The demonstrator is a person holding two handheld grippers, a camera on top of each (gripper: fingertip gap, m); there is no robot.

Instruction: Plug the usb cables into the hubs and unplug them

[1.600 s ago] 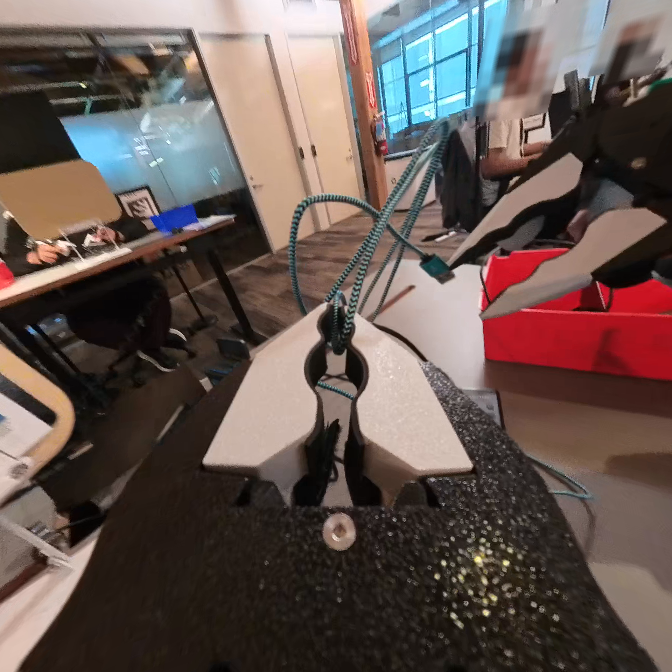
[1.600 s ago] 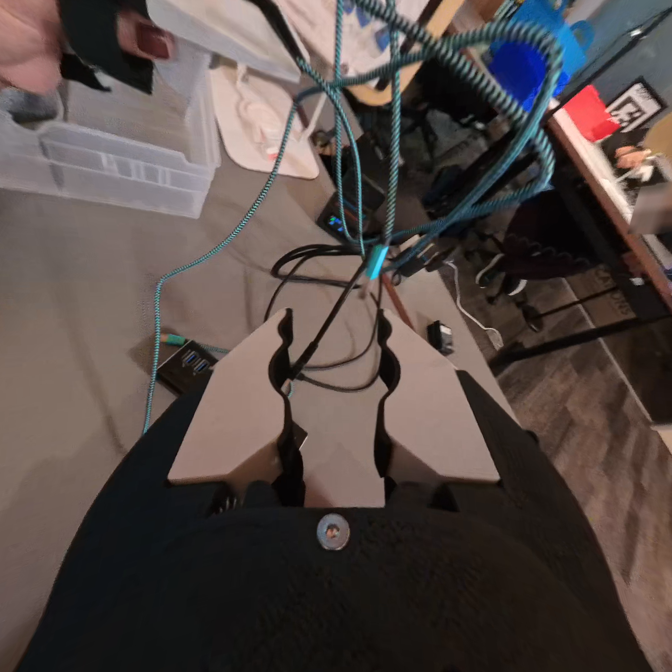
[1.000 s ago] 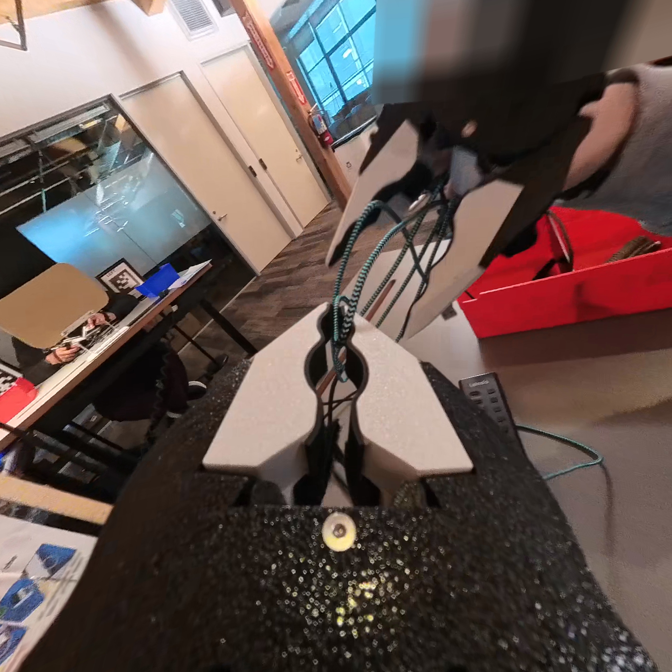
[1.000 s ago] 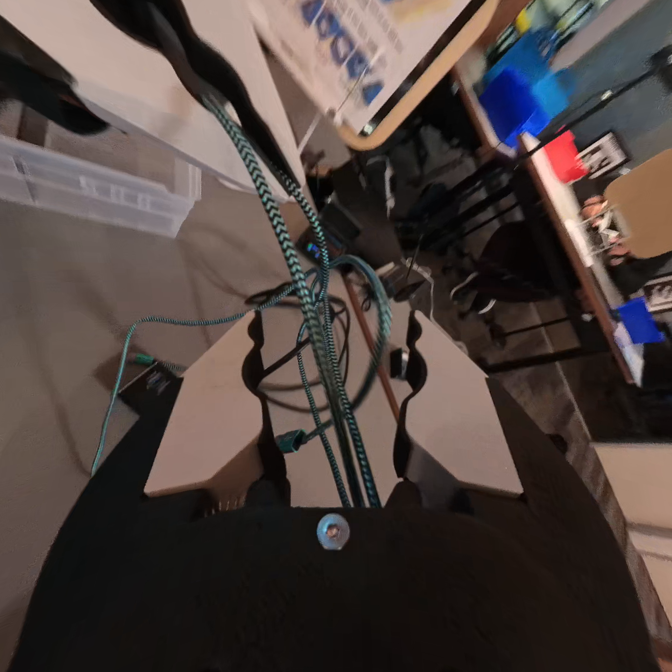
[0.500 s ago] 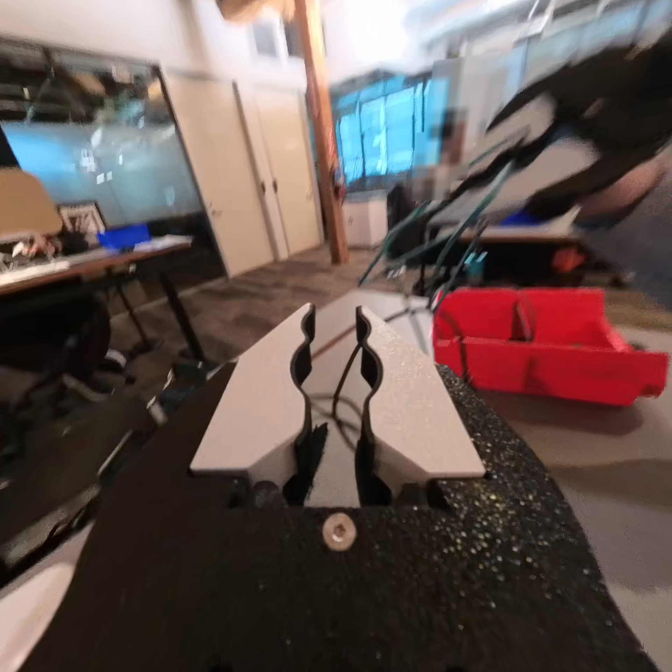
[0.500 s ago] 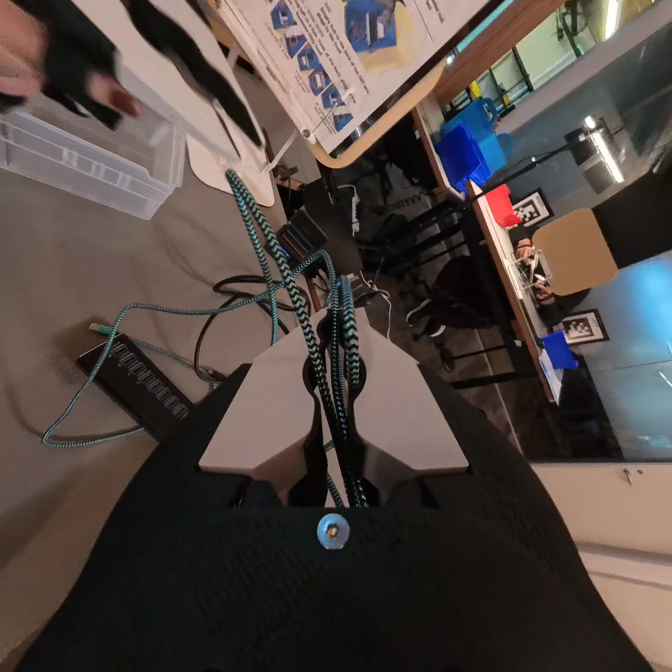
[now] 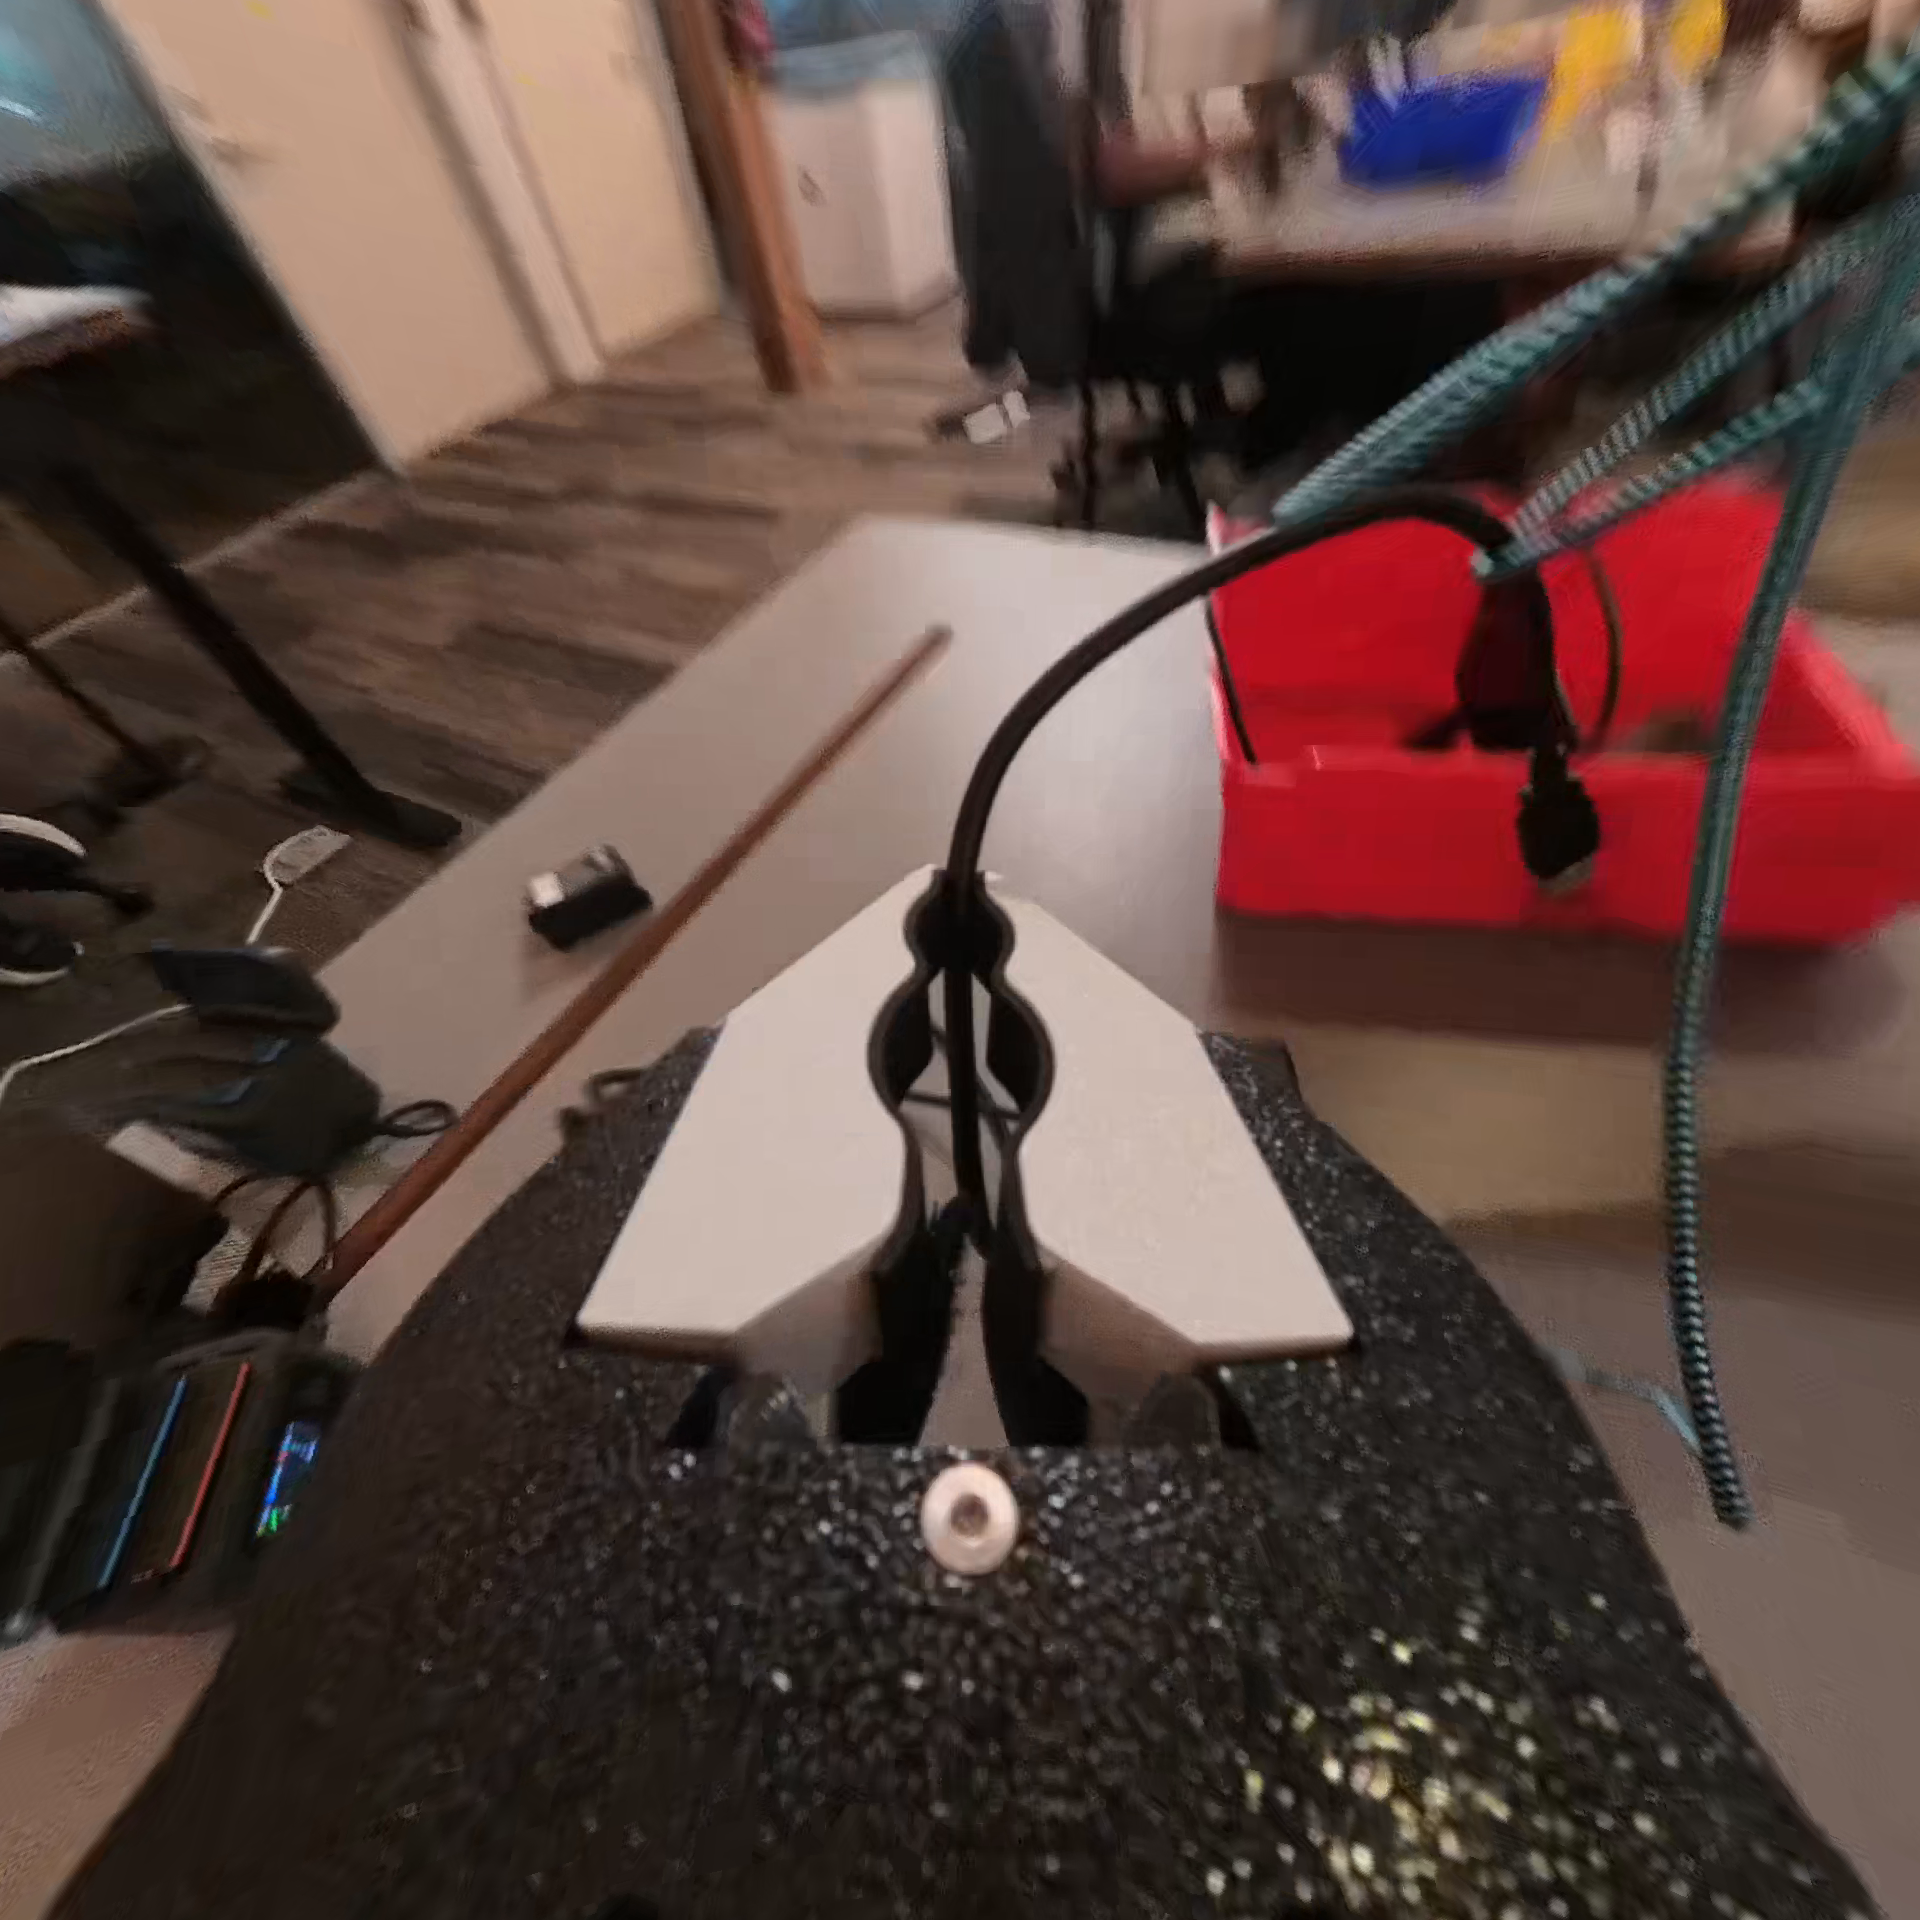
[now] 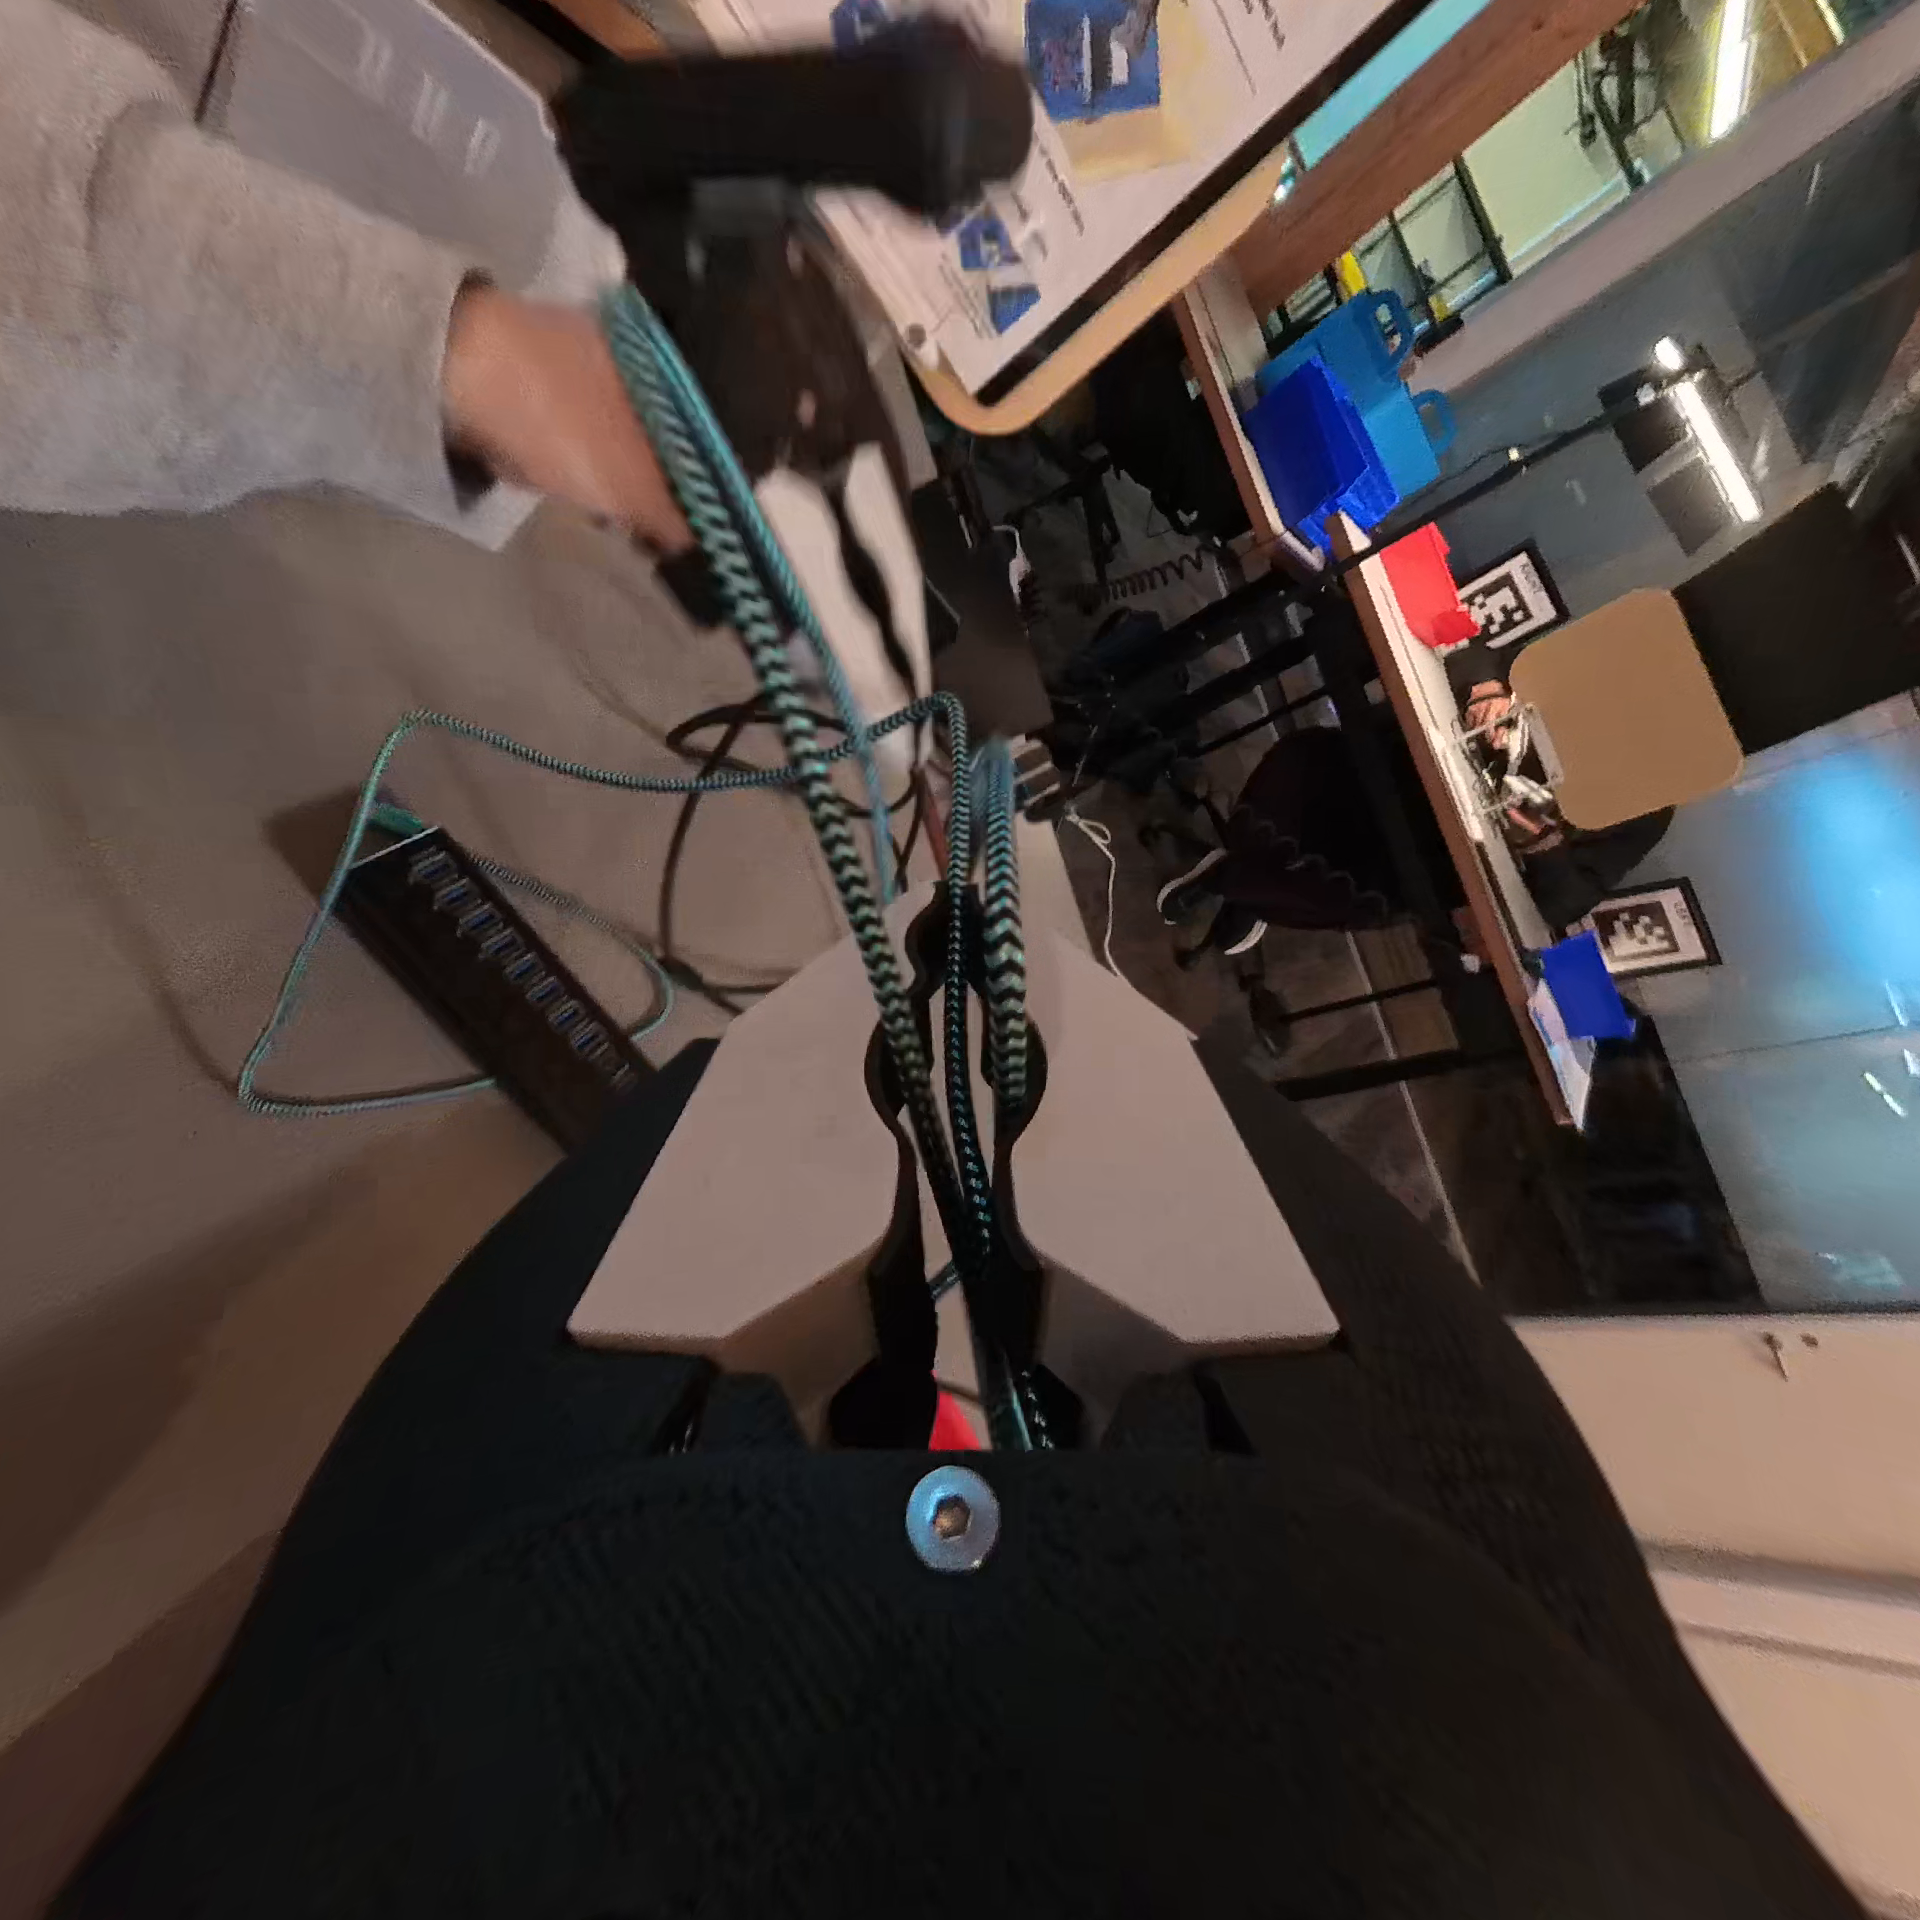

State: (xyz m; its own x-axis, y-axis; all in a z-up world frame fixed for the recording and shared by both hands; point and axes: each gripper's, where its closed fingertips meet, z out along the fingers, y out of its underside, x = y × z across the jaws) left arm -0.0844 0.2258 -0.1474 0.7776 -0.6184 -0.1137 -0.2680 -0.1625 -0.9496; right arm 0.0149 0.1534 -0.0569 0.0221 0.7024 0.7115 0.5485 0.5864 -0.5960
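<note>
Left tool (image 7: 961,904): closed tight on a black cable (image 7: 1049,686), which arches toward 1 o'clock over the red bin (image 7: 1382,852).
Right tool (image 8: 961,914): clamped on teal braided cables (image 8: 997,997) bunched between its fingers.
Hub (image 8: 488,966): black strip lying on the tabletop (image 8: 156,727) at 10 o'clock, thin teal cable (image 8: 301,935) looped beside it.

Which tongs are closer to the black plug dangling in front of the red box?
Left. The left tongs pinch that plug's own black cable; the right tongs hold the teal braided cables, higher up.
</note>
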